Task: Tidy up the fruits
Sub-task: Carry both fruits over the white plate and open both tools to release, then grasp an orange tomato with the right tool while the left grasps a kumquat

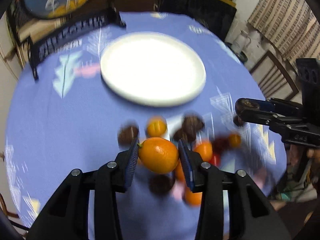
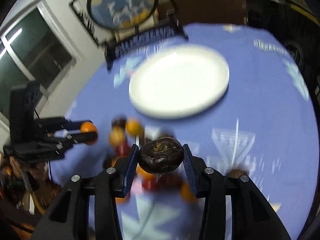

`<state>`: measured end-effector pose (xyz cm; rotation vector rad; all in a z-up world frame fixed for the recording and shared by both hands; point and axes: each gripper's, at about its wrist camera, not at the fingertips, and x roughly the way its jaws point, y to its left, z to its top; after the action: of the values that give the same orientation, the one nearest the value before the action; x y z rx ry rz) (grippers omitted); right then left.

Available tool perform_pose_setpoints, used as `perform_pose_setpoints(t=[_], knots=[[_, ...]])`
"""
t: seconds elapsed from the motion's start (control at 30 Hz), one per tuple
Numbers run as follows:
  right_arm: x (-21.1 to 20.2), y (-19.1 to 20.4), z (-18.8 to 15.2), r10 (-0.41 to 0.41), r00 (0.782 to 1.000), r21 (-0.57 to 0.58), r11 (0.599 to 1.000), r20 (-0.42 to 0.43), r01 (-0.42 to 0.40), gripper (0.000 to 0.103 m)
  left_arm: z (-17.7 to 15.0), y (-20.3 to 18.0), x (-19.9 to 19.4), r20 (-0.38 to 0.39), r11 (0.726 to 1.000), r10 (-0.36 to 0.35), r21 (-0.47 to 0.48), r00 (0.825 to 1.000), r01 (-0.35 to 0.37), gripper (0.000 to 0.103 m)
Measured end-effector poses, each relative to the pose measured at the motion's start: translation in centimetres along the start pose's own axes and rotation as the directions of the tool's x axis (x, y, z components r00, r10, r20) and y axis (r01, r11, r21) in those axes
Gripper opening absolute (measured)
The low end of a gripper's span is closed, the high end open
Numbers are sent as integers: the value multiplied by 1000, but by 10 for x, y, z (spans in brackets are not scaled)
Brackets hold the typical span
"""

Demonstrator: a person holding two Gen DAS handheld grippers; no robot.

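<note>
Held a smooth round orange fruit (image 1: 158,155) pinched between the blue-padded fingers (image 1: 132,160) of the left gripper (image 1: 159,156), lifted clear of the blue patterned tabletop (image 1: 60,130). Gripped a dark brown wrinkled round fruit (image 2: 160,155) squarely between the fingers (image 2: 189,168) of the right gripper (image 2: 160,157), likewise raised. Left a blurred cluster of small orange, brown and red fruits (image 1: 192,132) lying on the cloth below both grippers. Showed a large round white plate (image 1: 153,69) farther off, bare, beyond the cluster.
</note>
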<state>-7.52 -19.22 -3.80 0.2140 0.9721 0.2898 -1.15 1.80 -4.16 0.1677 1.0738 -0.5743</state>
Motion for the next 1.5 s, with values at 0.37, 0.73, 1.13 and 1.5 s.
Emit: perform_pose_setpoints(t=[0.37, 0.73, 1.13, 1.5], knots=[[42, -19, 105, -77, 991, 10, 997, 105, 76, 45, 111, 18, 50, -16, 976, 175, -126, 984, -175, 40], [98, -32, 135, -146, 989, -24, 989, 39, 147, 45, 138, 29, 113, -114, 960, 255, -90, 960, -265, 40], [113, -38, 145, -202, 979, -61, 977, 36, 204, 62, 148, 37, 127, -104, 950, 281, -113, 954, -292, 63], [79, -26, 133, -229, 971, -44, 972, 62, 232, 68, 128, 23, 82, -31, 945, 301, -122, 953, -302, 73]])
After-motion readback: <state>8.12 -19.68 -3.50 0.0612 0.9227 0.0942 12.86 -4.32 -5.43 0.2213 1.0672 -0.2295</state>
